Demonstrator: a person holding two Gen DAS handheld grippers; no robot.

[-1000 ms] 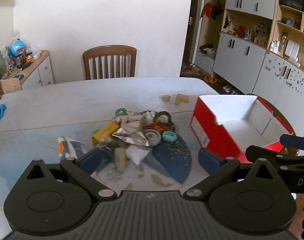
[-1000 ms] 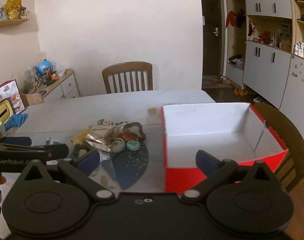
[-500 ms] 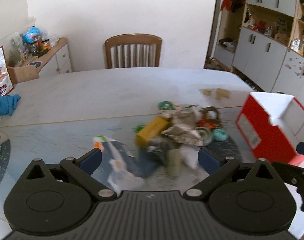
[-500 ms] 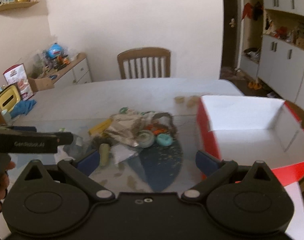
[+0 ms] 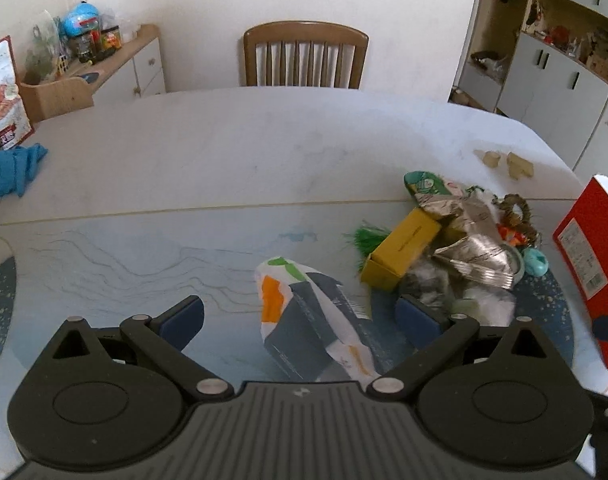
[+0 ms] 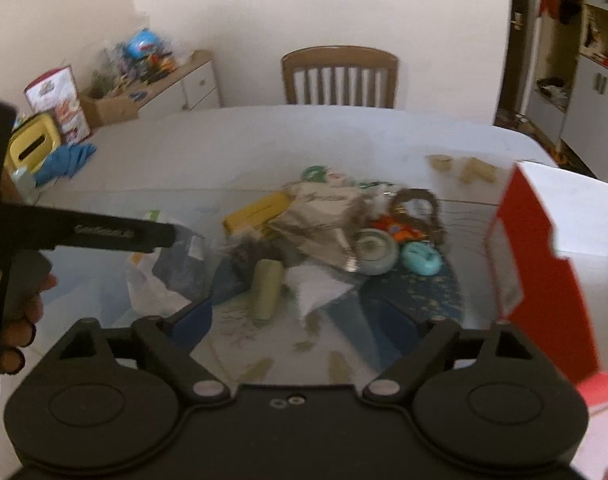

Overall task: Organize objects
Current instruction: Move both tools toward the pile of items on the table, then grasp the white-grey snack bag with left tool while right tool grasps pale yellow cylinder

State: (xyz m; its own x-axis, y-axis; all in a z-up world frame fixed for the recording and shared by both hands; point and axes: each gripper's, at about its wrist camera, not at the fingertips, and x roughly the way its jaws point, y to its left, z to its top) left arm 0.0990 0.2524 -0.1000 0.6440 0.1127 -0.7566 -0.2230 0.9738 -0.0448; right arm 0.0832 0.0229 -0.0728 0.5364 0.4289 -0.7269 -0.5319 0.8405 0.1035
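A pile of small objects lies on the table: a yellow box (image 5: 404, 252), a crumpled silver wrapper (image 5: 470, 248), a teal round piece (image 6: 420, 258), a pale cylinder (image 6: 267, 288) and a white, grey and orange packet (image 5: 312, 312). My left gripper (image 5: 299, 320) is open, its jaws on either side of the packet, a little above the table. My right gripper (image 6: 308, 320) is open and empty, near the pile's front edge. A red box with white inside (image 6: 544, 264) stands to the right of the pile.
A wooden chair (image 5: 304, 56) stands at the table's far side. A blue cloth (image 5: 11, 168) and a snack bag (image 5: 3, 96) sit at the far left. Small tan blocks (image 5: 508, 160) lie behind the pile. Cabinets line the right wall.
Both grippers have swung left and come lower toward the table. The packet now lies between my left gripper's jaws; the red box has slid to the right edge of both views.
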